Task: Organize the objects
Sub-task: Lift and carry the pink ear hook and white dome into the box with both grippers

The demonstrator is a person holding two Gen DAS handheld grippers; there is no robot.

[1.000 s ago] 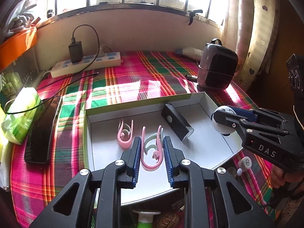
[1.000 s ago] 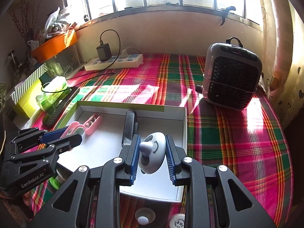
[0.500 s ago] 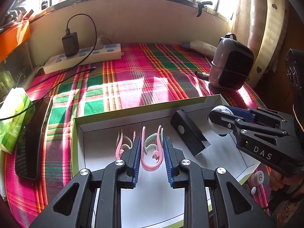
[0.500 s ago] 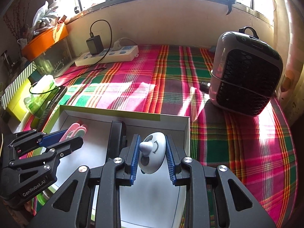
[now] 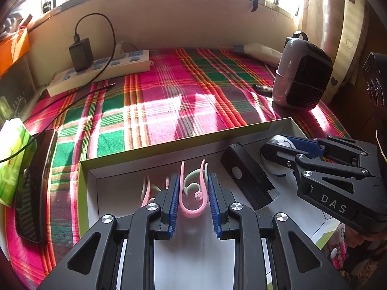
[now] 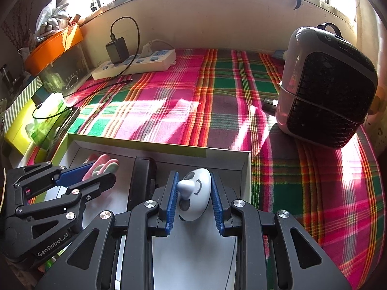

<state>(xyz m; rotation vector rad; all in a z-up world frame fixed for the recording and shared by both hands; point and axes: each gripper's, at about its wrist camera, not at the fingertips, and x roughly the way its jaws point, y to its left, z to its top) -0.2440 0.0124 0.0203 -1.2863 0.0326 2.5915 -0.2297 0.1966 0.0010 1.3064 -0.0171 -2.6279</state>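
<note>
A shallow white tray with a green rim (image 5: 169, 148) lies on the plaid tablecloth; it also shows in the right wrist view (image 6: 157, 145). My left gripper (image 5: 193, 186) is shut on a pink-and-mint clip (image 5: 193, 203) over the tray. A second pink clip (image 5: 147, 193) lies to its left. A black rectangular device (image 5: 246, 181) lies in the tray's middle. My right gripper (image 6: 193, 183) is shut on a white smiley-face hook (image 6: 194, 193) over the tray's right part, seen from the left wrist view (image 5: 278, 154) too.
A grey and black mini heater (image 6: 326, 87) stands at the right. A white power strip (image 5: 101, 70) with a black charger lies at the back. A black phone (image 5: 33, 183) and green tissue pack (image 5: 12, 164) lie at the left. An orange bin (image 6: 53, 46) sits far left.
Both grippers have moved forward over the tray with their objects still held. The tray's far wall and the heater appear nearer.
</note>
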